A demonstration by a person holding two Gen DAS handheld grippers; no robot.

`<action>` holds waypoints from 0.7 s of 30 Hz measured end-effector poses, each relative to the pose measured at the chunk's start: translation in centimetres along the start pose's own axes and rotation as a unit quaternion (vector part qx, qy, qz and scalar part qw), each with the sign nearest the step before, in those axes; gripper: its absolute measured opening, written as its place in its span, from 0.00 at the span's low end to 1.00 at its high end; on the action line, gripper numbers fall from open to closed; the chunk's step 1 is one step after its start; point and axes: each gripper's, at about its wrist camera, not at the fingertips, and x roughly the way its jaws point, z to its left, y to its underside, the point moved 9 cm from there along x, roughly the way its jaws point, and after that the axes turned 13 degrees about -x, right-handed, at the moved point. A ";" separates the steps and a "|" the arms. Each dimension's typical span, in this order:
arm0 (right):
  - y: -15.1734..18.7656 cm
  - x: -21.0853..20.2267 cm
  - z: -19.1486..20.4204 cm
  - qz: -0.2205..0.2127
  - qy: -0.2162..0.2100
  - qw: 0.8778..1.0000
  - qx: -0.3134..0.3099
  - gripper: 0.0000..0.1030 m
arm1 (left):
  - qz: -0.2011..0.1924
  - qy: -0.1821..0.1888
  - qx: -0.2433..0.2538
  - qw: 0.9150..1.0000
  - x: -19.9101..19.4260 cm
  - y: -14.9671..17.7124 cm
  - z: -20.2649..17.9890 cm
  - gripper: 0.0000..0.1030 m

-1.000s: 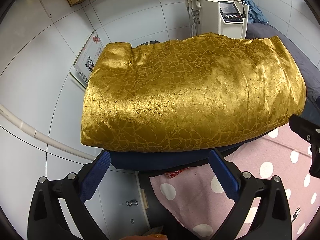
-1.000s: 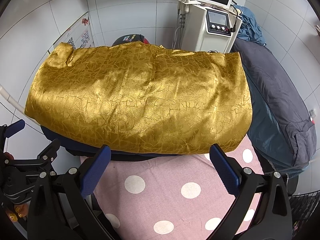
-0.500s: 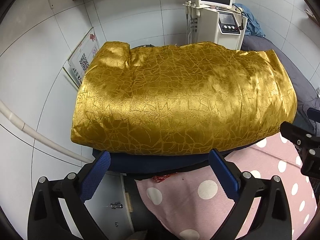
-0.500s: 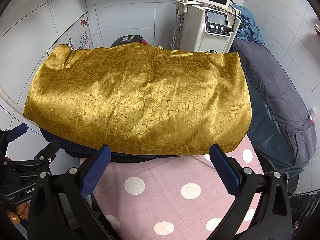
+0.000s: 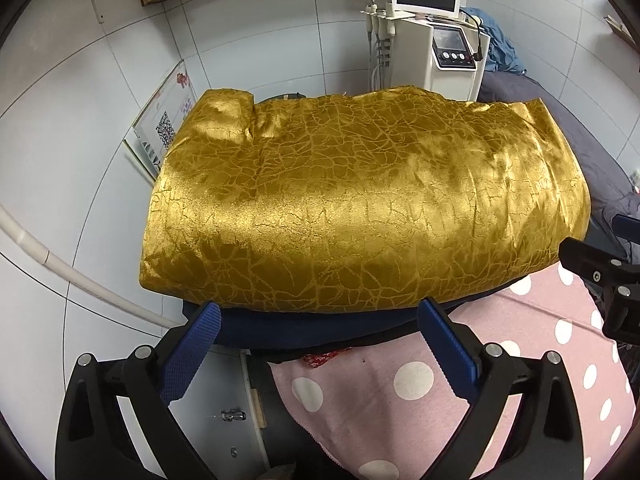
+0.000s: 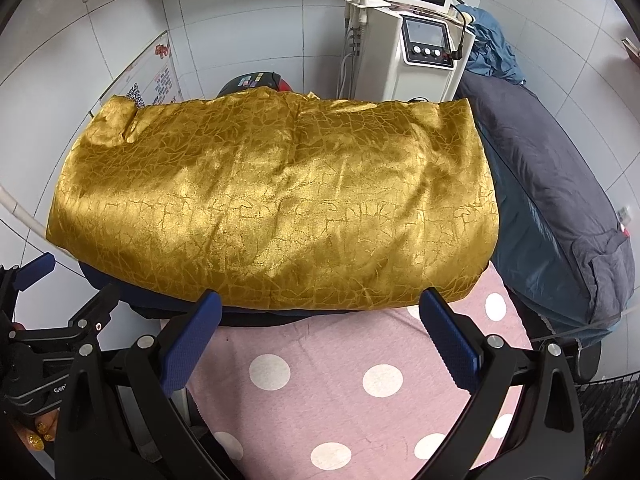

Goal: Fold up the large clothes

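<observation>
While both tongs, left and right, gape apart and empty at the frame bottom, the gold cloth lies folded mid-frame above the pink sheet.

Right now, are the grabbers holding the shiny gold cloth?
No. The left gripper and right gripper are both open and empty, short of the gold cloth.

Both views are bright and sharp, lit from overhead. Glare streaks the gold cloth. Fisheye bending curves the wall tiles, and the frame corners go black.
</observation>
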 end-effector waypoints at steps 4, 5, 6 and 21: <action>0.0 0.0 0.1 -0.001 -0.001 1.000 0.000 0.95 | -0.001 0.000 0.000 1.000 0.0 -0.1 0.1 0.94; 0.0 0.0 0.1 0.000 -0.001 1.000 0.000 0.95 | -0.001 0.001 0.000 1.000 -0.1 -0.1 0.0 0.94; 0.0 0.0 0.1 0.000 -0.001 1.000 0.000 0.95 | -0.001 0.001 0.000 1.000 -0.1 0.0 0.0 0.94; 0.1 0.1 0.3 0.002 -0.002 1.000 0.001 0.95 | -0.009 -0.032 0.004 0.999 -0.4 -0.2 0.4 0.94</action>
